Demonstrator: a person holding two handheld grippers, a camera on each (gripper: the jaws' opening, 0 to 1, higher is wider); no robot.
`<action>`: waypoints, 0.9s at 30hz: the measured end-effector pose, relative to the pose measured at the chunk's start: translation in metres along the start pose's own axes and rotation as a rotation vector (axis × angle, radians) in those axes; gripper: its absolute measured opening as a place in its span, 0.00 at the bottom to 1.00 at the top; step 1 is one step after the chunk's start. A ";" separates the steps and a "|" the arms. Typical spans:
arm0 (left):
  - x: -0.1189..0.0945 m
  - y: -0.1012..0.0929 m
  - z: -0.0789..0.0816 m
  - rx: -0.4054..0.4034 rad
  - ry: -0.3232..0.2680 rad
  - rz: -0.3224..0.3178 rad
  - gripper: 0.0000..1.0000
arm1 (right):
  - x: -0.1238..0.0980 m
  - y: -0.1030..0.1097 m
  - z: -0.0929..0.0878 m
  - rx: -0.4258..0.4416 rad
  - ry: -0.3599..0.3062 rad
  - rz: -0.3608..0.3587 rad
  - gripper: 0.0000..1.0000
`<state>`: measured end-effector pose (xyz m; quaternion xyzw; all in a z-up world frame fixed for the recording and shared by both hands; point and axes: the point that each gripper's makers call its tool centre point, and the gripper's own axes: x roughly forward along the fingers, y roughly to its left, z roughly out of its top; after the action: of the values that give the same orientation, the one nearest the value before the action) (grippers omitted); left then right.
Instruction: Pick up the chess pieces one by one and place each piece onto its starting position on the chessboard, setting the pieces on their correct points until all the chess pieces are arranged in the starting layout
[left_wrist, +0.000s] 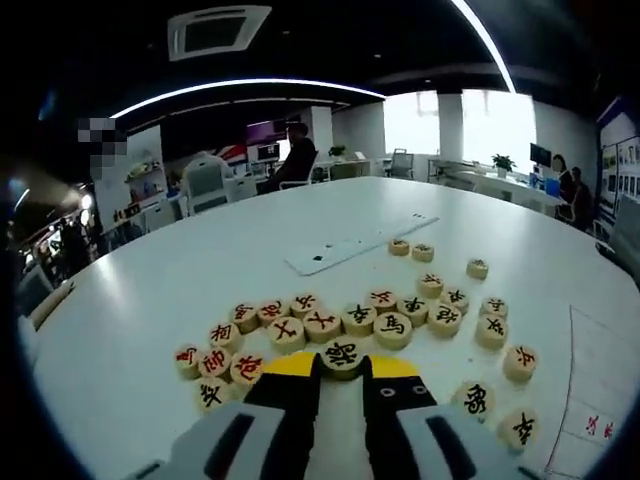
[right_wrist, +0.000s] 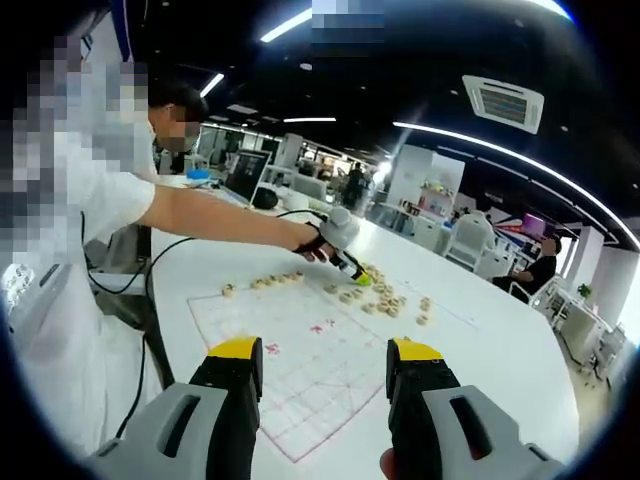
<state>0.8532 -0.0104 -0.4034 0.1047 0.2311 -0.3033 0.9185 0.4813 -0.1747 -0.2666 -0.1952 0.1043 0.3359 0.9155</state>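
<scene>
White tabletop (left_wrist: 200, 250) stretches wide and bare around a scatter of chess pieces (left_wrist: 360, 320) — the left gripper (left_wrist: 343, 372) closes its jaws around one disc (left_wrist: 342, 354), while the right gripper (right_wrist: 325, 360) hangs open, empty, above the chessboard (right_wrist: 320, 375) sheet.

The left gripper (left_wrist: 342, 385) is made of 2 black jaws with yellow tips, and grey plastic shells with dark slots are seen lower down. The right gripper (right_wrist: 325, 372) is built the same way: 2 black jaws, yellow caps on top, grey shells with long slots below. A white short-sleeved shirt (right_wrist: 75, 215) is worn by the person. A black cable (right_wrist: 140, 300) is seen hanging beside the shirt.
</scene>
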 end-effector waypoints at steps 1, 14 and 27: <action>-0.002 0.001 -0.001 0.003 0.003 -0.003 0.19 | 0.001 0.000 -0.001 0.000 0.002 0.002 0.50; -0.122 -0.025 -0.013 0.089 -0.032 -0.157 0.19 | 0.000 0.005 0.003 -0.011 -0.005 0.010 0.50; -0.219 -0.066 -0.045 0.153 -0.047 -0.310 0.19 | 0.001 0.014 0.003 -0.029 0.008 0.037 0.51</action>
<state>0.6418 0.0632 -0.3389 0.1304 0.1989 -0.4603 0.8553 0.4730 -0.1627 -0.2685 -0.2080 0.1066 0.3537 0.9057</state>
